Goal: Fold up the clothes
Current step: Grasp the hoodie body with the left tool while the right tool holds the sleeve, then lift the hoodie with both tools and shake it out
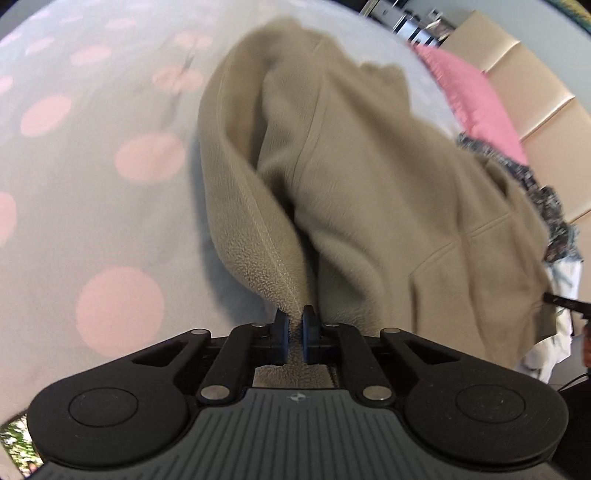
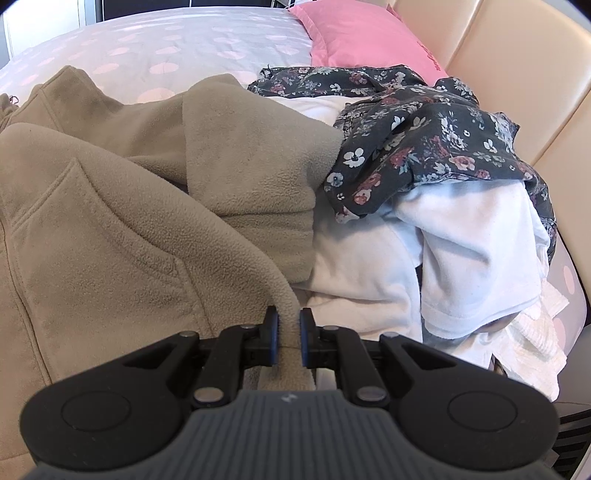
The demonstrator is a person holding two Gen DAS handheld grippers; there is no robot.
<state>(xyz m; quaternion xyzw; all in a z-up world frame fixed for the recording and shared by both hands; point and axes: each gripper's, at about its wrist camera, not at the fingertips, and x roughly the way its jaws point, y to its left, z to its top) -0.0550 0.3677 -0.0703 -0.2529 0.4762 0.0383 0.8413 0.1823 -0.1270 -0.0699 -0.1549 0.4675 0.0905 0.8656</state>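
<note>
Both grippers – left (image 1: 293,328), right (image 2: 288,332) – have jaws clenched on the near hem of the fleece (image 1: 369,192), which runs away from them across the bed (image 1: 92,184) – neither hand nearer.

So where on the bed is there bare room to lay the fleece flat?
Free: dotted bedspread left of the beige fleece, and beyond it toward the pink pillow. Crowded: floral garment and white clothes on its right.
</note>
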